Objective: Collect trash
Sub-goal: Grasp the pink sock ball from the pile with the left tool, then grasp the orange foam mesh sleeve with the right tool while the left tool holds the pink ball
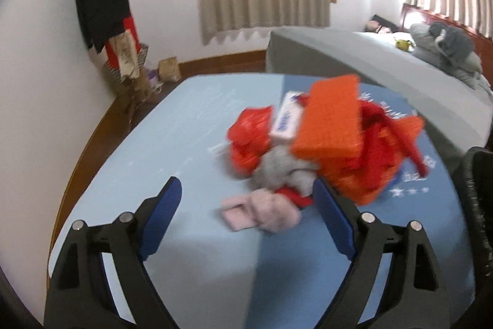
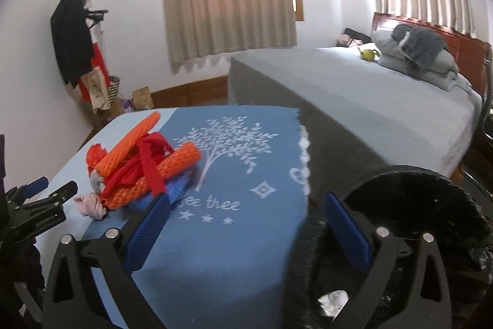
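- My left gripper (image 1: 248, 195) hangs low over the pale blue tabletop (image 1: 160, 144), its blue-padded jaws spread wide with nothing between them.
- Just ahead of it sits the trash: a blurred heap of orange foam-mesh sleeves (image 1: 329, 122), red ribbon strips (image 1: 388, 141), a small white box with blue print (image 1: 285, 122), a crumpled grey rag (image 1: 282, 171) and a pink fabric scrap (image 1: 262, 210) nearest me.
- From my right wrist view the same orange mesh and red ribbon (image 2: 144, 168) pile lies on the left of the blue cloth printed with a white tree (image 2: 234, 174).
- My right gripper (image 2: 246, 207) is also spread and empty, hovering over the table edge and a round black wastebasket (image 2: 413, 205), which holds a crumpled white wad (image 2: 332, 301).
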A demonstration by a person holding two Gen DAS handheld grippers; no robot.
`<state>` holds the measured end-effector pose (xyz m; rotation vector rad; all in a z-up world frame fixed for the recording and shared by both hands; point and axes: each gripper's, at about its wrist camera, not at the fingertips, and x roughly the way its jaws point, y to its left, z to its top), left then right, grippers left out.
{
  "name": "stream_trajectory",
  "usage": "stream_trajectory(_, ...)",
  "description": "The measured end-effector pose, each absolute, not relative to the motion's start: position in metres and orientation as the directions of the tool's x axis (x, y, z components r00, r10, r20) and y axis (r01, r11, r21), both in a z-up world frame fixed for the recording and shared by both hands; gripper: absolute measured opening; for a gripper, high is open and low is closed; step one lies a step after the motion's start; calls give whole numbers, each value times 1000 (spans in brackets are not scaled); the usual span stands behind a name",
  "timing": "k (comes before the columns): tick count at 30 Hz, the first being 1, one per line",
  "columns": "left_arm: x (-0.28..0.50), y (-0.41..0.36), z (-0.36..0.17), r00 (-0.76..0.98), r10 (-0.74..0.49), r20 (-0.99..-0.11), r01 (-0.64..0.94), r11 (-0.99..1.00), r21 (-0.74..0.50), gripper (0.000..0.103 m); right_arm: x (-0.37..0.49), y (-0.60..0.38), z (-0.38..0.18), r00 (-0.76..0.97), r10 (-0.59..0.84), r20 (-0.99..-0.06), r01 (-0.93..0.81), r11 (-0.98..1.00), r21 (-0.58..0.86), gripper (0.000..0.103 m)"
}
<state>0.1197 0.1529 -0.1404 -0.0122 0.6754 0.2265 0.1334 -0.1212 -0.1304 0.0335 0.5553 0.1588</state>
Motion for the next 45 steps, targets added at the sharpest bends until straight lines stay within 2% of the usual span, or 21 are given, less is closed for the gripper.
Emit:
stream_trajectory(4,131,167,-155,726,192,-661,-216,975,47,77,144,-106,-141,823,168,-543,-157,985,66,98)
stream_trajectory(17,163,159,-180,682,75,-727,-136,990,-27,74,159,-91,-157,799,181,-573,-177,982,64,98)
stream_trajectory(18,162,157,-181,681,72,-729,-132,991,-26,72,159,-91,-158,799,180,-574,-177,982,63,98)
stream_trajectory(20,163,158,-182,678,64,-732,-132,991,-37,58,159,-92,-160,797,179,-577,-175,983,62,98)
stream_trajectory(23,161,167,-180,687,32,-726,-137,987,-86,47,160,-93,-160,794,179,-581,-173,983,66,98)
stream_trajectory(27,151,164,-175,703,33,-710,-121,990,-74,39,159,-91,-158,796,183,-577,-178,982,65,98)
stream_trajectory(37,123,168,-155,733,35,-679,-140,985,-100,37,154,-83,-147,810,202,-550,-201,978,63,98)
stream_trajectory(45,108,167,-129,787,40,-616,-142,983,-118,37,153,-77,-138,815,217,-537,-218,974,62,98)
